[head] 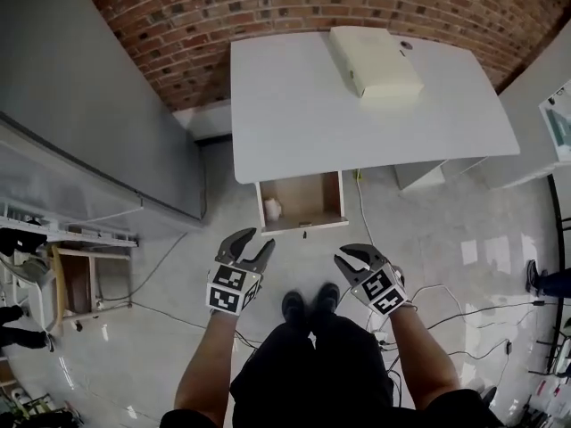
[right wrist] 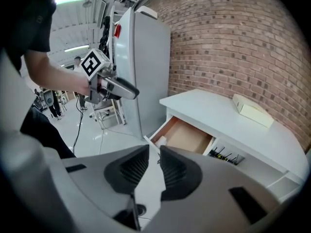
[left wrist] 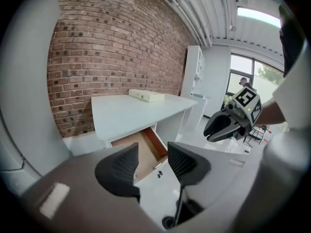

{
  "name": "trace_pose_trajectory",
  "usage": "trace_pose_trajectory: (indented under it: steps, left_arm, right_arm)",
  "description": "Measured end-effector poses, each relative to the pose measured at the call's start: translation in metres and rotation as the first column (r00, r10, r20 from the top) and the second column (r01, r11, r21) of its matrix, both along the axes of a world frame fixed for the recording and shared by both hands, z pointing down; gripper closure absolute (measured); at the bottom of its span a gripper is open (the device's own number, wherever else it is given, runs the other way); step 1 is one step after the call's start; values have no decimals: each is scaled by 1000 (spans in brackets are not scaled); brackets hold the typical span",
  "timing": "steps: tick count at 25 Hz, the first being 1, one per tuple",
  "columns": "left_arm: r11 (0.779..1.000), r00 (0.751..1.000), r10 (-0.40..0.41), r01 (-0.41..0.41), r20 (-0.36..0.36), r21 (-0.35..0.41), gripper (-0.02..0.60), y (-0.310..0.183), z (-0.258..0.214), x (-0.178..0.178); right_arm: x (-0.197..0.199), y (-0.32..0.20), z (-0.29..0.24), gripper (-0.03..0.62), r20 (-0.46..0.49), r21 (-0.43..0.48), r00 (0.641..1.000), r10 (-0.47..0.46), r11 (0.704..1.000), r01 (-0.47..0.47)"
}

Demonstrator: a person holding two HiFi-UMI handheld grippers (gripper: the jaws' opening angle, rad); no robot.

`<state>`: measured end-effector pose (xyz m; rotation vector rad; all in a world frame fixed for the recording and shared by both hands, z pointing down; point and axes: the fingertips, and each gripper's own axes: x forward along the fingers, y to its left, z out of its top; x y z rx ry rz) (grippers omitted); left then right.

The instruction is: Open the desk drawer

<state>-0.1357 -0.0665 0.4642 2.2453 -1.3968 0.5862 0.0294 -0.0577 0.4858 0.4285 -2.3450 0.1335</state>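
Drawer point(head: 302, 201): was already pulled out from under the tabletop point(head: 294, 105), mid-frame in the head view.
Left gripper point(head: 257, 239): fingers stood wide apart, holding nothing.
Right gripper point(head: 350, 255): fingers were nearly together, empty.
Left to do: looked like nothing, tbh.

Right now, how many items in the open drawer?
1: a small white object by the left wall of the drawer, near its front. The drawer's back sits under the desk; more may be hidden.
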Motion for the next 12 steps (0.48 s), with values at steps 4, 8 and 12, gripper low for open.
trace_pose_trajectory:
  steps: [4, 8, 12]
  left_arm:
    - [993, 994, -39, 50, -102, 106, 391, -5, -56, -5]
    - [982, 987, -44, 71, -157, 173, 442, 6, -98, -8]
    - [978, 987, -30, 61, -157, 198, 462, 17, -128, -6]
  right_arm:
    - [8, -7, -34, 524, 45, 10, 997, 59, 998, -59]
    - [15, -11, -75, 540, 112, 24, 986, 121, 992, -124]
    - [21, -14, -117, 553, 201, 36, 967, 159, 985, -169]
